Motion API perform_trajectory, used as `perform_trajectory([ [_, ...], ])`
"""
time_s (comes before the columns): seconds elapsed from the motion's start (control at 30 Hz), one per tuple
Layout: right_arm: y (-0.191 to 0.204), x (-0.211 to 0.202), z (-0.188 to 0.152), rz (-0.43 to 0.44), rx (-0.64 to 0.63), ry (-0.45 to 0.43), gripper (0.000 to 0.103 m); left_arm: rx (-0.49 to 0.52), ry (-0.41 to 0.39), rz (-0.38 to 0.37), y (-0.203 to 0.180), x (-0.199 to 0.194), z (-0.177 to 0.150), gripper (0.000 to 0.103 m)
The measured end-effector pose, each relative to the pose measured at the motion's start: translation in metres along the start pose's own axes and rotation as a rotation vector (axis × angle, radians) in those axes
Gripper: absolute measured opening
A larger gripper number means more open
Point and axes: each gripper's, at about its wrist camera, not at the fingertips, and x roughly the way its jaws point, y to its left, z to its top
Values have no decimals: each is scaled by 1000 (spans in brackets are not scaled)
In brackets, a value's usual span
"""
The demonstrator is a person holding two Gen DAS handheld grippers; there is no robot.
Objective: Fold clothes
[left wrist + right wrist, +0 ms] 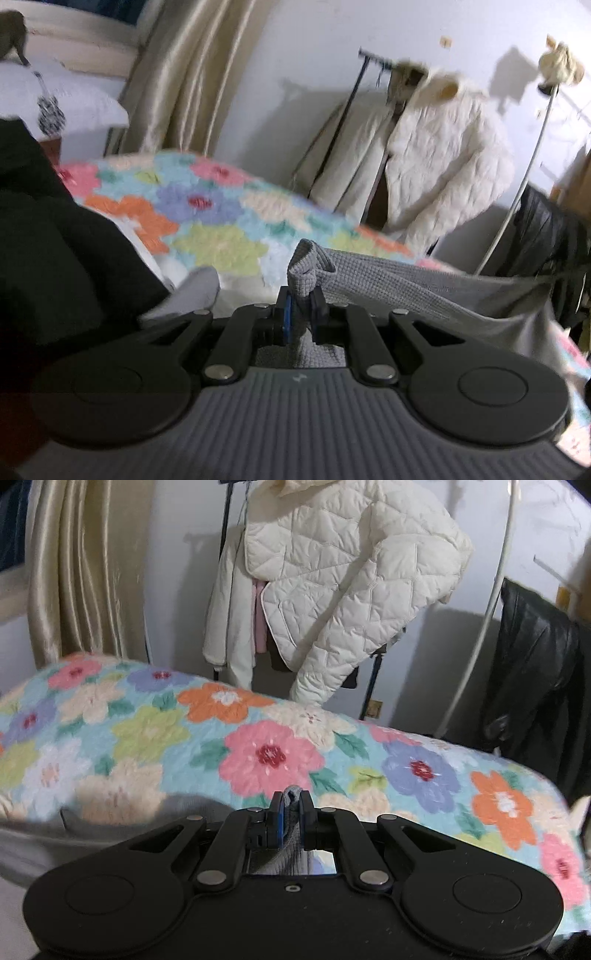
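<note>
A grey waffle-knit garment (424,291) is pinched at two points and held up above the bed with the floral blanket (258,746). The left gripper (300,314) is clenched on a bunched corner of the cloth, which sticks up past the fingertips; the right gripper (291,814) is clamped on another small fold of the same grey cloth, seen between its blue-lined fingers. From the left wrist view the fabric is seen stretched rightward from the grip, sagging in the middle, with part draped down toward the blanket. The step in hand is judged as a lift-and-spread or a carry-over of one edge; which of these cannot be settled, since the garment's full outline is not shown. Whatever follows, both grips are needed to be kept level and the cloth kept taut so that no crease is set crooked when it is laid on the blanket. A black garment (55,251) is seen close at the left of the left wrist view, with a bit of grey cloth beside it, and could be caught by the hanging edge. Beyond the bed a white quilted jacket (351,583) hangs on a rack, a black coat (535,686) at right, a cream curtain (81,572) at left; none is in the way. Motion blur is present in the left view.
</note>
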Motion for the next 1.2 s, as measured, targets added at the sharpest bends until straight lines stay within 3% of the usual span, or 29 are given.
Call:
perform_trajectory([
  [0.1, -3, 13, -2, -6, -7, 8, 7, 85, 11, 34, -6, 14, -7, 10],
  [0.2, -4, 25, -11, -34, -20, 9, 11, 150, 69, 134, -8, 27, -13, 17],
  [0.23, -5, 29, -13, -43, -24, 10, 23, 156, 89, 159, -6, 30, -15, 25],
  [0.27, -6, 25, -22, -35, -7, 7, 27, 162, 109, 184, -4, 33, -18, 34],
  [0.3, -7, 18, -32, -18, 20, 3, 27, 168, 130, 209, -2, 36, -20, 37],
  [0.5, -16, -27, -97, 85, 180, -22, 39, 85, 131, 183, 8, 24, -13, 42],
  [0.6, -21, -50, -129, 137, 260, -35, 52, 42, 99, 160, 8, 12, -3, 52],
  [0.67, -25, -68, -154, 165, 311, -38, 53, 60, 82, 169, 3, 4, 4, 62],
  [0.73, -43, -77, -184, 183, 375, -26, 54, 96, 76, 196, -4, -4, 8, 65],
  [0.83, -61, -102, -220, 184, 494, 3, 54, 20, 128, 228, -3, -20, 7, 65],
  [0.97, -76, -112, -253, 193, 659, 35, 54, -106, 250, 97, -12, -49, -3, 65],
  [1.0, -75, -111, -256, 189, 653, 38, 54, -86, 279, 56, -20, -58, -5, 65],
  [1.1, -63, -105, -256, 167, 566, 42, 54, 48, 283, -1, -46, -88, -24, 66],
  [1.2, -52, -99, -256, 144, 479, 47, 54, 300, 314, -74, -76, -105, -57, 66],
])
